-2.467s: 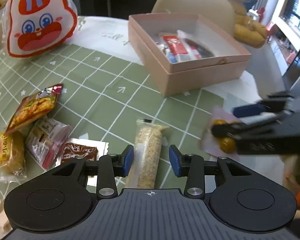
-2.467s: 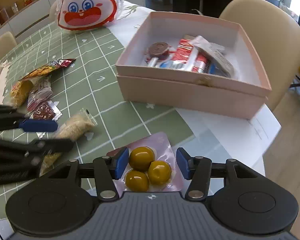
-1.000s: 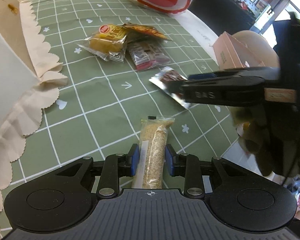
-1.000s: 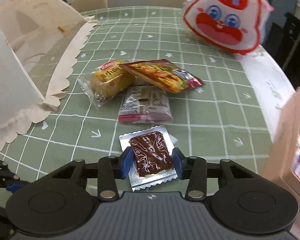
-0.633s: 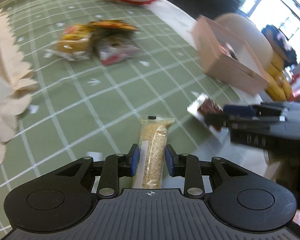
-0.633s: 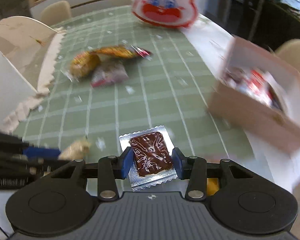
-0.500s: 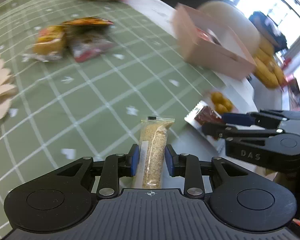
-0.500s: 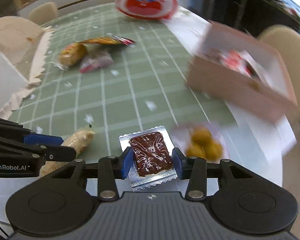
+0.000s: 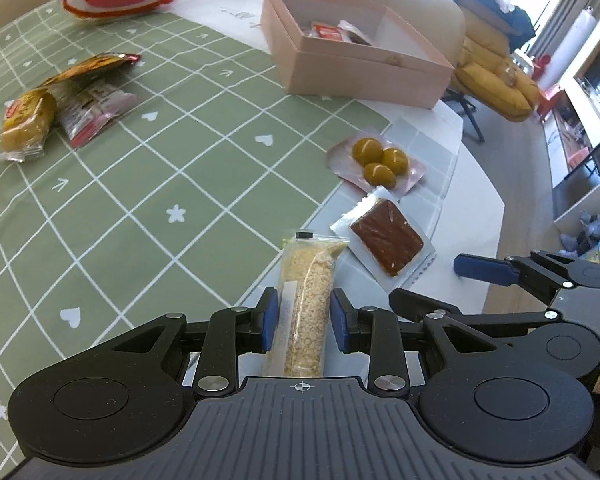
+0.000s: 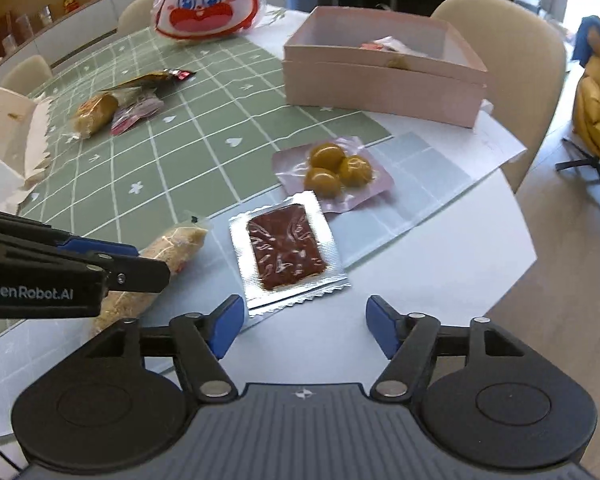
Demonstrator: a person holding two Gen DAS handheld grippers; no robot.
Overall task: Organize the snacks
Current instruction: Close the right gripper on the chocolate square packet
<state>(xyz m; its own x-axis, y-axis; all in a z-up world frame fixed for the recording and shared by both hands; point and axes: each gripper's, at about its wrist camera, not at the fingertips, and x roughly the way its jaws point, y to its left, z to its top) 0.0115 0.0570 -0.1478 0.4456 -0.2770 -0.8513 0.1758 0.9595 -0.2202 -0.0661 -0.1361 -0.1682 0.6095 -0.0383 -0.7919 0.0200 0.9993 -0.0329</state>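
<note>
Two snacks matter most in the left wrist view. The left gripper [image 9: 303, 322] is clamped on a long clear sleeve of pale crumbly grain bar [image 9: 306, 304], its blue pads pressing both sides near the lower end, with the far end reaching toward the table edge. Just beside it lies the flat silver foil packet with a dark brown slab [image 9: 386, 240], and beyond that the pink film pack of three round yellow-green fruits [image 9: 376, 162]. The pink cardboard box [image 9: 356, 68] sits well apart. Pinched low, the soft sleeve could sag or slip; setting it down carelessly might overlap the foil packet.

Seen from the right wrist view, the right gripper [image 10: 304, 328] is opening, its jaws wide with nothing pressed between them; the crinkled foil packet [image 10: 286, 248] lies flat on the smooth pale table [image 10: 440, 248], just ahead of the fingertips. A pad could catch the serrated foil edge on withdrawal and drag the packet. The fruit pack [image 10: 334, 170] touches its far corner, so a nudge would shift both.
</note>
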